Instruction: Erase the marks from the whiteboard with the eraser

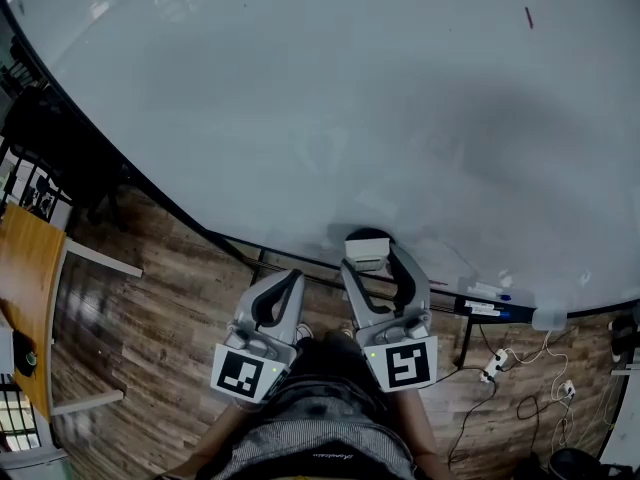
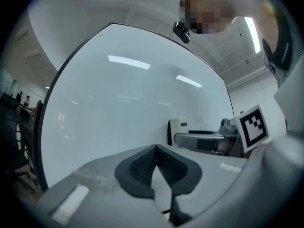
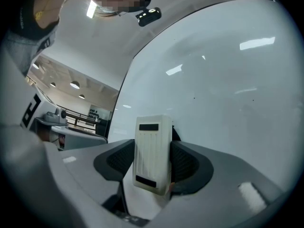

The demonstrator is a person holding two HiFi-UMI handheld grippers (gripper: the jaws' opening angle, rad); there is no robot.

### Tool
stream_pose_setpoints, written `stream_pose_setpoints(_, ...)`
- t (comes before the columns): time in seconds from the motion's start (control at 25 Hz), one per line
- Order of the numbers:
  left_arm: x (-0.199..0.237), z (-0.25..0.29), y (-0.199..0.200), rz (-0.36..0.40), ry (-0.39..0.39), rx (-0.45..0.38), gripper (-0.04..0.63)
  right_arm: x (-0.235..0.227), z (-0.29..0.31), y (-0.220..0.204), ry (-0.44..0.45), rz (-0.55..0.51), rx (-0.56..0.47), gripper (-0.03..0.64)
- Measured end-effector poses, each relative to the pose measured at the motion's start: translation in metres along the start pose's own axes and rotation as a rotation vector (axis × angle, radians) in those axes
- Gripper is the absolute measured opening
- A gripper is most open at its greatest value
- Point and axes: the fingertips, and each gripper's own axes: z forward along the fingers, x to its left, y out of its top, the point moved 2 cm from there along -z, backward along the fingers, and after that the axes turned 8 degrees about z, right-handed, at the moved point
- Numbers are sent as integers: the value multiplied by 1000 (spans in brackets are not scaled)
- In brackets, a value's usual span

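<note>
Gripping one eraser (image 3: 152, 153) — right hand-held gripper (image 1: 372, 257); left hand-held gripper (image 1: 289, 282) clenched (empty); one whiteboard (image 1: 300, 98), one red mark (image 1: 528, 17).

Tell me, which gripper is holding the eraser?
The right gripper: its jaws are clamped on the white eraser, close to the whiteboard. The left gripper holds nothing, and its jaws are closed together.

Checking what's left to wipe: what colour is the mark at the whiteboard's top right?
The mark is dark red; head view.
</note>
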Motion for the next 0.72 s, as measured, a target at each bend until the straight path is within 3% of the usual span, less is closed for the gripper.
stream_pose_setpoints(0.28,-9,5,20,23,54,19,3,0,-1,3,39,39,48,242)
stream_pose_setpoints(0.72,-6,-5,9,4,122,27,3,10,4,0,91,35,21,242)
